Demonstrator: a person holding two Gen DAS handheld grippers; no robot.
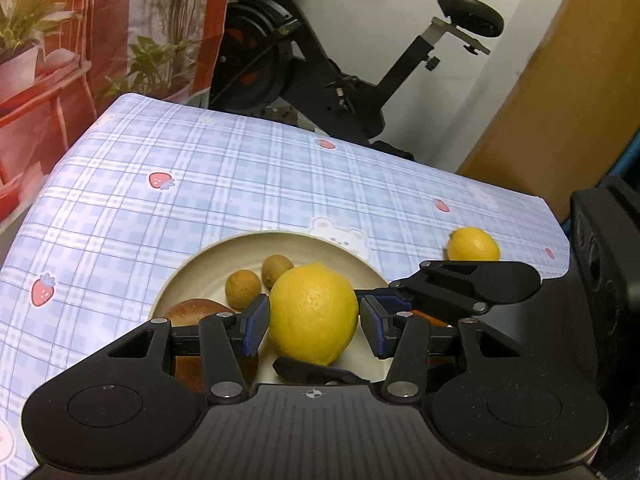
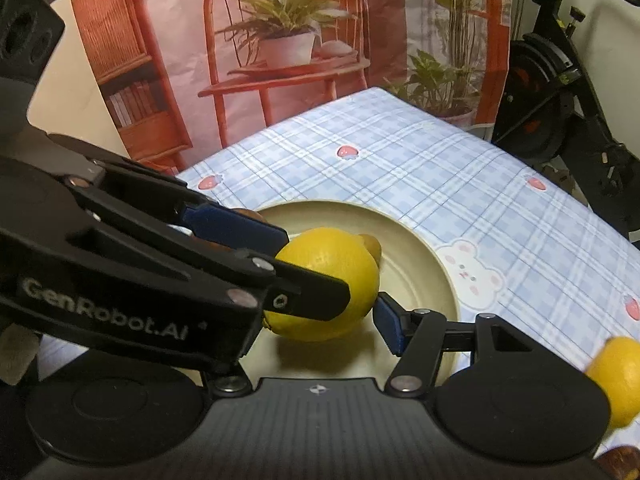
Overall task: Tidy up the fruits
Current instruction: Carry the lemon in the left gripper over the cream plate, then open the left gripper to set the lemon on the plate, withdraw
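Your left gripper [image 1: 314,326] stands narrowed on the lemon [image 1: 314,312], its blue pads [image 1: 256,324] set against the fruit's two sides. Your right gripper [image 2: 316,320] reaches in from the right; one blue pad [image 2: 390,330] sits just beside the same lemon, while its other finger is hidden, so you cannot tell whether it grips. Below lies the blue checked tablecloth [image 1: 180,208]. On it rests a cream plate [image 1: 208,264], with the held lemon over its middle. A second lemon [image 1: 473,245] lies on the cloth, apart from the plate. Two small brown fruits [image 1: 243,289] sit in the plate behind the held lemon.
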